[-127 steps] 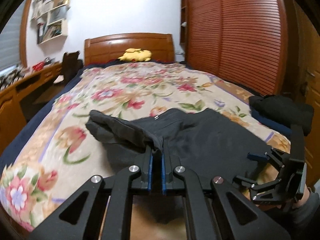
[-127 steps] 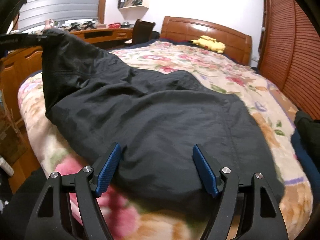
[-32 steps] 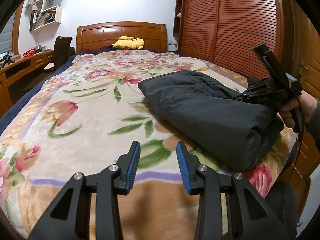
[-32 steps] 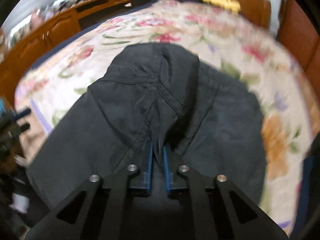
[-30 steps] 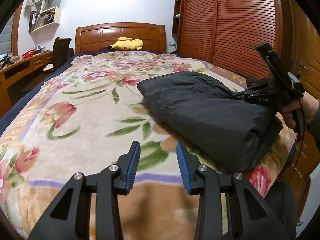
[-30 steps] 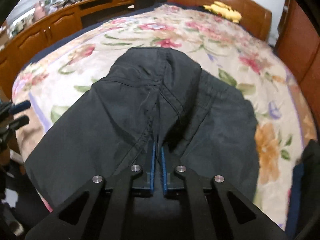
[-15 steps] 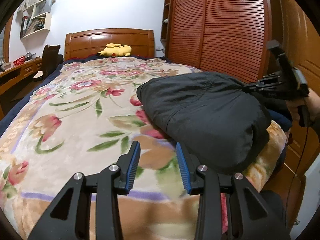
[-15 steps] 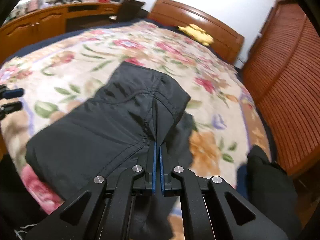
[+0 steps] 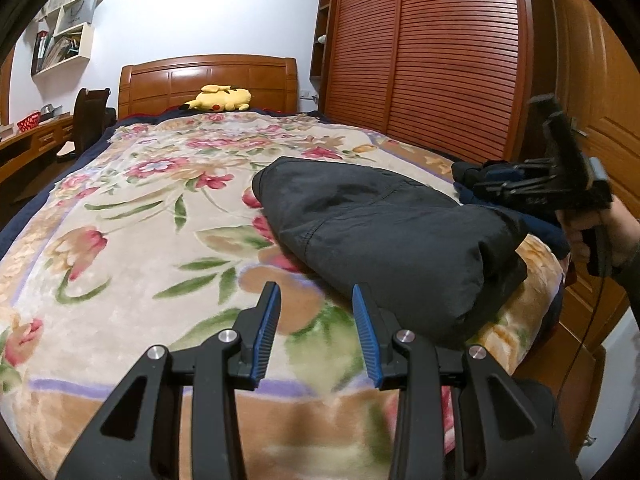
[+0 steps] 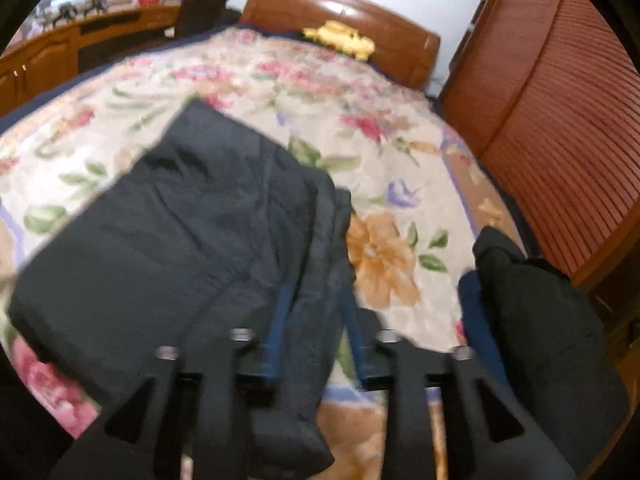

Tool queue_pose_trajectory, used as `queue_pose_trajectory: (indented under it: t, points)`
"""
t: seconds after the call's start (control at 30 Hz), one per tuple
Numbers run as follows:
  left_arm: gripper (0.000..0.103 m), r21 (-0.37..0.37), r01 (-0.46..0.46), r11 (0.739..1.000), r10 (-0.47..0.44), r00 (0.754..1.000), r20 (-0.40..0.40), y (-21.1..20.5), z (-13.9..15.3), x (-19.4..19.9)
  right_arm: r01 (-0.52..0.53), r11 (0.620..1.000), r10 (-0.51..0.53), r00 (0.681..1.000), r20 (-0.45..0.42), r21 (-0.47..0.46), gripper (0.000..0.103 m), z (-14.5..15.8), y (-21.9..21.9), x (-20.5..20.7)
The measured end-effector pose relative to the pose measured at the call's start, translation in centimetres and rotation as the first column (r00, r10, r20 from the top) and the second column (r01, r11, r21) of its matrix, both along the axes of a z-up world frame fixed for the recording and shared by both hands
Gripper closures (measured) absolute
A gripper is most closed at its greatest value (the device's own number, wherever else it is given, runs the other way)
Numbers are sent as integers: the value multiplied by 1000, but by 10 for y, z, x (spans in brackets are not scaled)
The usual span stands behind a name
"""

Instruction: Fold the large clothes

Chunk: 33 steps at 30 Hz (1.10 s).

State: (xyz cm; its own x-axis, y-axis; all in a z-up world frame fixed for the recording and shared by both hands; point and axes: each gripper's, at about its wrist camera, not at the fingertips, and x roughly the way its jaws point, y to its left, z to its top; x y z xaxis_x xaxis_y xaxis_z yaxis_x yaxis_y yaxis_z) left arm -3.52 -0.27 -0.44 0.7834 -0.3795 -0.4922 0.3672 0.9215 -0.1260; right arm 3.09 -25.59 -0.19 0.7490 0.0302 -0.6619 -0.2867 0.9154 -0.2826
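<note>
The folded dark garment (image 9: 384, 224) lies on the floral bedspread (image 9: 132, 232), at the near right part of the bed, its rounded fold reaching the bed's near edge. In the right wrist view the garment (image 10: 168, 240) is blurred, so its seams and layers are hard to make out; its near corner hangs down over the edge and passes behind the gripper's body. The right gripper (image 10: 316, 320) has just been opening its jaws; they stand partly apart, and the cloth seems to lie below and between them without being pressed, though the blur makes this uncertain. In the left wrist view this gripper (image 9: 540, 188) shows at the right edge, held by a hand (image 9: 600, 236) that is partly cut off. The left gripper (image 9: 316, 328) hangs over the bedspread with jaws partly open and nothing in them, near the garment's left side. A second dark pile (image 10: 536, 320) sits at the bed's right edge, its lower part hidden. A yellow plush toy (image 9: 220, 98) lies far by the headboard (image 9: 208, 80).
</note>
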Motion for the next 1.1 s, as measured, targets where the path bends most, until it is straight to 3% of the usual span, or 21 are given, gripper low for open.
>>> queue_pose_trajectory:
  t: [0.13, 0.37, 0.53, 0.7, 0.87, 1.0, 1.1]
  points:
    - [67, -2, -9, 1000, 9, 1000, 0, -1, 0, 0, -69, 995, 66, 997, 42, 75, 51, 16, 19, -20]
    - [67, 9, -31, 999, 31, 1000, 5, 2, 2, -3, -156, 976, 146, 986, 79, 149, 51, 11, 62, -34]
    - [67, 26, -41, 999, 41, 999, 7, 4, 1, -5, -186, 971, 181, 982, 46, 150, 51, -10, 84, -34]
    - [67, 19, -48, 999, 48, 999, -1, 7, -1, -4, -169, 969, 169, 986, 15, 179, 51, -35, 76, -35]
    - [66, -6, -46, 999, 46, 999, -10, 11, -2, -3, -135, 987, 138, 990, -29, 92, 54, -76, 71, -32]
    - [59, -14, -45, 999, 44, 999, -14, 13, -1, -1, -122, 988, 125, 992, -19, 91, 54, -66, 72, -35]
    - [52, -14, -43, 999, 43, 999, -11, 15, -3, 1, -125, 979, 121, 992, 36, 160, 54, -44, 65, -46]
